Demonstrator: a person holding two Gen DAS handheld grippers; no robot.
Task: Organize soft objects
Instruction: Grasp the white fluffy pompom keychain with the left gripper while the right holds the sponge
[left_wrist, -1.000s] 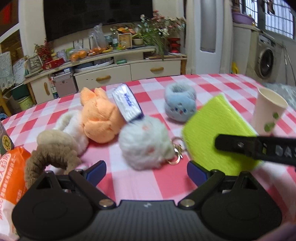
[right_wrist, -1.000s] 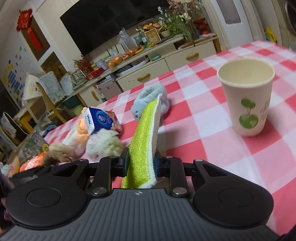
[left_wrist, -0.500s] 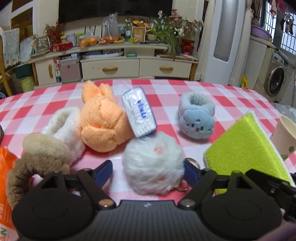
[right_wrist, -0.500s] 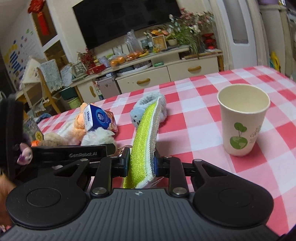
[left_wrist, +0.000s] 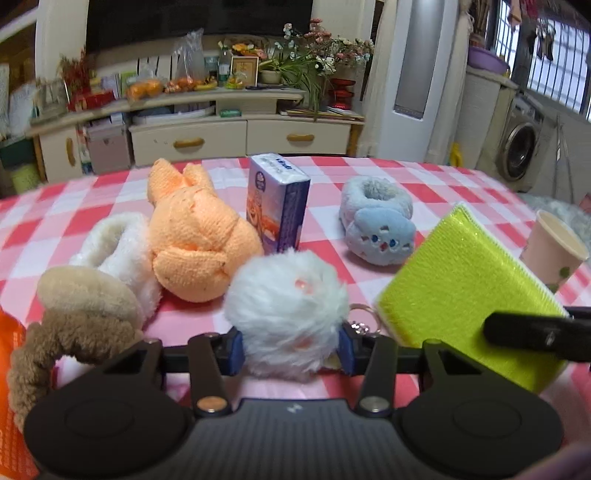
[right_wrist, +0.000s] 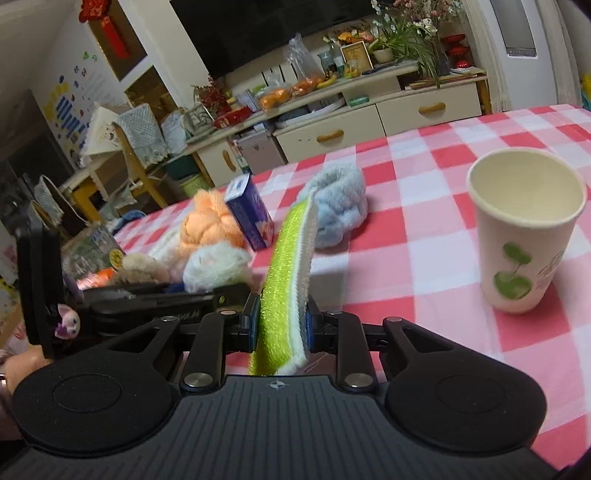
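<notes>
Apparently fluffy pompom (left_wrist: 286, 325) between claw (left_wrist: 291, 350) pads.

free: bare cloth before paper cup (right_wrist: 524, 229) | blocked: tissue box (left_wrist: 279, 206), orange plush (left_wrist: 195, 236) behind pompom (left_wrist: 288, 314)

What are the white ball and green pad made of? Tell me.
White ball: long fluffy pile, probably faux fur; a metal keyring hangs off it. Green pad: glittery woven face over a white foam-like layer, likely a scouring sponge.
</notes>
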